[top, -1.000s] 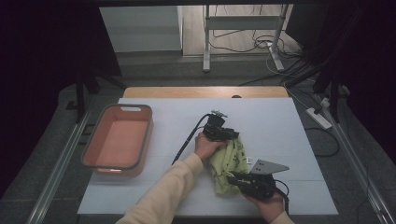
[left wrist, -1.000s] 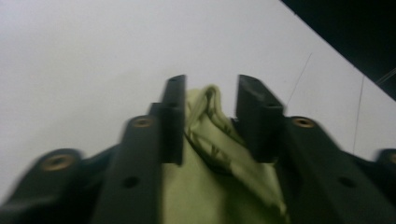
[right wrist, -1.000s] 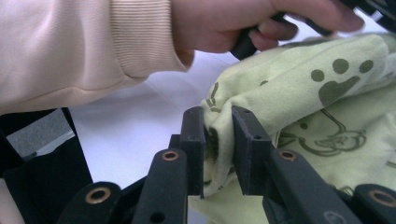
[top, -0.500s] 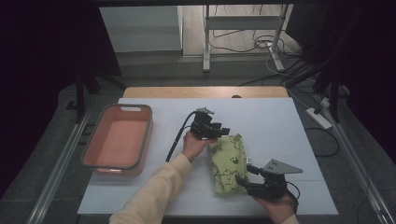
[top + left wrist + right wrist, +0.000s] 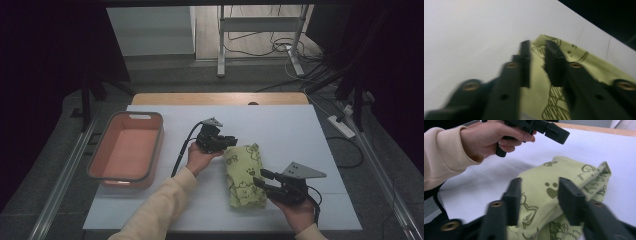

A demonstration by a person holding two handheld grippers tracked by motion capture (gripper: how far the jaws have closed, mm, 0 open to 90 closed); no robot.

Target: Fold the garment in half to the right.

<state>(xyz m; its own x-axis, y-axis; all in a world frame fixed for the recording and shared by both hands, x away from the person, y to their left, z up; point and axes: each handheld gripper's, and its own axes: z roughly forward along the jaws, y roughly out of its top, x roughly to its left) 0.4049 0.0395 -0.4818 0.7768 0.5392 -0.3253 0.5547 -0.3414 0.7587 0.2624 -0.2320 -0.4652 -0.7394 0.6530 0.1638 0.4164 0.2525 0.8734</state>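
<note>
A yellow-green cloth with dark cartoon prints lies folded on the white table, lengthwise toward me. My left gripper hovers at its far left corner. Its jaws have just been closing and stand almost together, with a thin slit and nothing between them. In the left gripper view, the left gripper points over the cloth. My right gripper is at the cloth's near right edge. Its jaws have just been closing but stand apart. In the right gripper view, the cloth lies beyond the right gripper, untouched.
A pink tub stands at the table's left. The left gripper's black cable trails toward me beside the sleeve. White table surface stretches behind and right of the cloth. A power strip lies on the floor at right.
The left hand has drawn back off the cloth toward the far left. The cloth, bunched between both grippers before, now lies flat and folded. The right gripper has shifted slightly right.
</note>
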